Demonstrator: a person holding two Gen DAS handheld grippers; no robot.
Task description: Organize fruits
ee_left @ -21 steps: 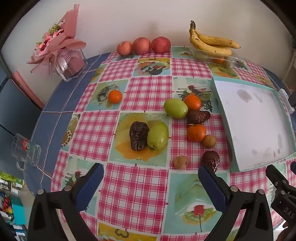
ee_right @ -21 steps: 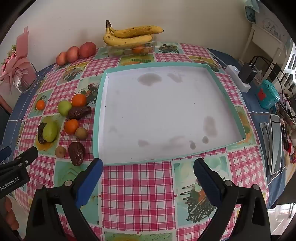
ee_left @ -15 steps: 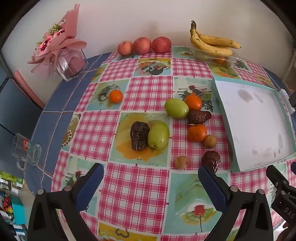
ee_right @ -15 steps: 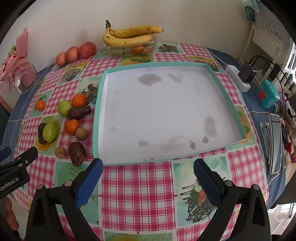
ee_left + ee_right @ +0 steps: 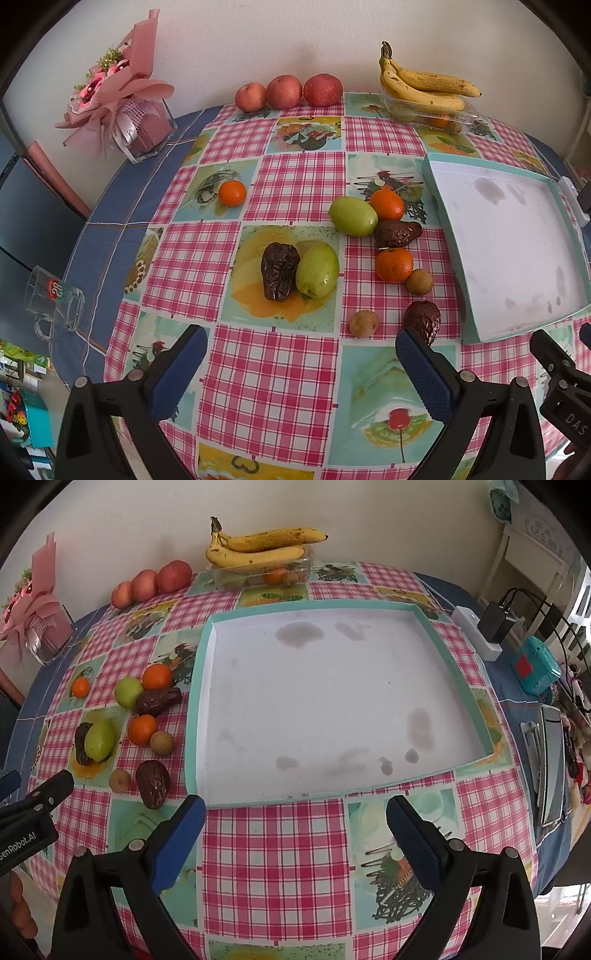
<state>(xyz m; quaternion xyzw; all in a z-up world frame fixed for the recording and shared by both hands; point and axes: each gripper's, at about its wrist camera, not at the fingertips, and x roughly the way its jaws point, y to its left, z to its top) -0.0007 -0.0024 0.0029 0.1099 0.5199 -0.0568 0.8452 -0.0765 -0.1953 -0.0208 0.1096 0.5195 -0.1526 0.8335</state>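
Note:
A shallow white tray with a teal rim point(image 5: 197, 709) lies on the checked tablecloth; it also shows in the left wrist view point(image 5: 430, 173). To its left lie loose fruits: two green fruits point(image 5: 317, 269) point(image 5: 352, 216), three oranges point(image 5: 393, 264) point(image 5: 386, 203) point(image 5: 232, 192), three dark wrinkled fruits point(image 5: 279, 269) point(image 5: 397, 233) point(image 5: 423, 319) and two small brown ones point(image 5: 364, 323) point(image 5: 419, 281). My left gripper point(image 5: 297, 365) is open and empty, near the front of the fruits. My right gripper point(image 5: 295, 836) is open and empty, in front of the tray.
Three red apples point(image 5: 288, 92) and bananas on a clear box point(image 5: 424, 88) stand at the back by the wall. A pink bouquet point(image 5: 122, 99) and a glass mug point(image 5: 51, 301) are at the left. A power strip, charger and gadgets point(image 5: 491, 627) lie right of the tray.
The left wrist view has shifted slightly, with the fruits and tray now a little lower and to the right. The right gripper has not moved.

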